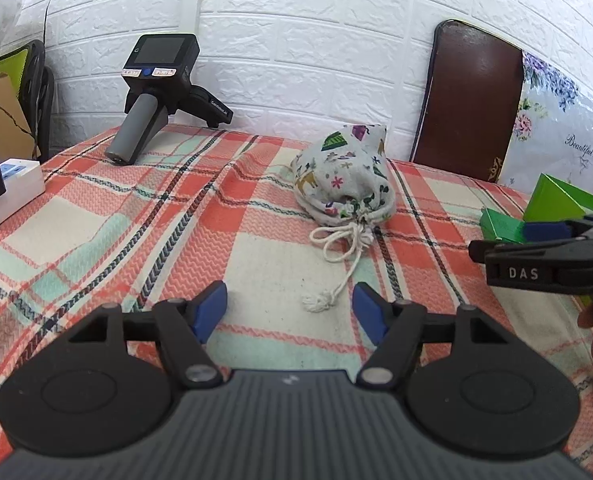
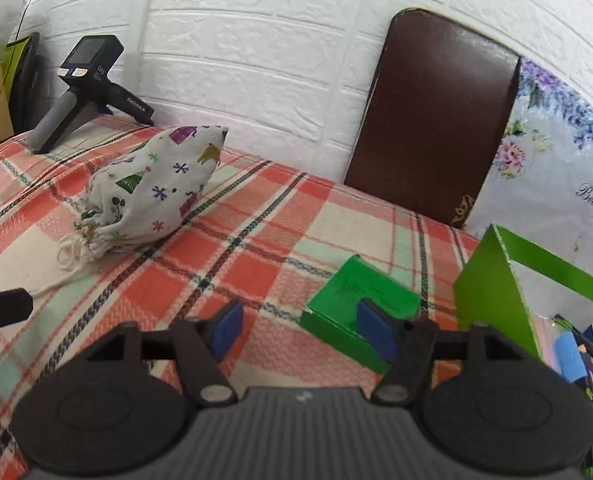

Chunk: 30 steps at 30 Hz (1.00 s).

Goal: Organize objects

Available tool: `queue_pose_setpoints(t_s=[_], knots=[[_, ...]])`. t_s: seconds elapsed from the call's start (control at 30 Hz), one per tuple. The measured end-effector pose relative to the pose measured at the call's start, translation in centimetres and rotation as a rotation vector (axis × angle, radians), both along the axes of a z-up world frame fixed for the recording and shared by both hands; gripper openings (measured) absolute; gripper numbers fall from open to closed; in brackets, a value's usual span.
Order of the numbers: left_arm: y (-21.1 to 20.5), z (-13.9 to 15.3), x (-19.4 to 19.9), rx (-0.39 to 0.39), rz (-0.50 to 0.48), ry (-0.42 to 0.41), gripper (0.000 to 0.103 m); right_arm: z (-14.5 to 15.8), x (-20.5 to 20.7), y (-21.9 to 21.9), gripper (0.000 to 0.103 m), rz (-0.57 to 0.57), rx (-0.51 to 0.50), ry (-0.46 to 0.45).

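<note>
Left gripper (image 1: 290,312) stands wide, empty; white cotton drawstring pouch with coloured prints (image 1: 344,184) lies at twelve o'clock, cord trailing between the blue pads; right gripper (image 2: 300,332), also wide and empty, straddles the small green cardboard box (image 2: 360,300) edge; advance left gripper over the gathered neck before closing.

Left gripper (image 1: 290,312) and right gripper (image 2: 300,330) fingers apart, empty.
</note>
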<state>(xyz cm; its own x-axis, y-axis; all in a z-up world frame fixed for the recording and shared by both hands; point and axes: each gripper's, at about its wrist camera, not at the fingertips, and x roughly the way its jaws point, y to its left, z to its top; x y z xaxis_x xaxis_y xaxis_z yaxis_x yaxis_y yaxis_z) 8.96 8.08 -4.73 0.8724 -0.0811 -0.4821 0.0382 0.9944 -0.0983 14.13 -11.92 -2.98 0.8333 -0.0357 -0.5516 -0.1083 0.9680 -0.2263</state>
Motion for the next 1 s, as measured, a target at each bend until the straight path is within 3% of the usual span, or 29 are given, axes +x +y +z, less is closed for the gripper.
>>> queue_pose_setpoints(t_s=[0.07,0.13,0.23,0.3,0.37,0.47,0.8,0.9,1.0], knots=[[0.0,0.0,0.0,0.004,-0.001,0.0,0.072,0.4,0.4,-0.8,0.076,-0.047,0.062,-0.01],[-0.1,0.0,0.1,0.006,-0.003,0.001,0.072,0.5,1.6,-2.0,0.087,-0.129,0.134,0.016],[-0.1,-0.1,0.1,0.002,-0.008,0.002,0.075,-0.4,4.0,-3.8,0.085,-0.207,0.26,0.118],[0.0,-0.1,0.1,-0.002,-0.008,0.003,0.075,-0.8,4.5,-3.6,0.085,-0.208,0.245,0.096],[0.1,-0.1,0.2,-0.006,-0.007,0.003,0.075,-0.8,4.4,-3.2,0.07,-0.173,0.236,0.08],[0.1,-0.1,0.3,-0.012,-0.007,0.005,0.076,-0.9,3.5,-2.9,0.067,-0.107,0.22,0.078],[-0.3,-0.1,0.4,0.024,-0.012,0.02,0.077,-1.1,-9.3,-2.1,0.068,0.123,0.216,0.094],[-0.8,-0.1,0.6,0.057,-0.036,0.036,0.085,-1.0,-13.5,-1.9,0.07,0.165,0.209,0.085],[-1.3,0.2,0.3,0.103,-0.043,0.076,0.086,-0.9,-15.8,-2.7,0.089,0.178,0.226,0.084]])
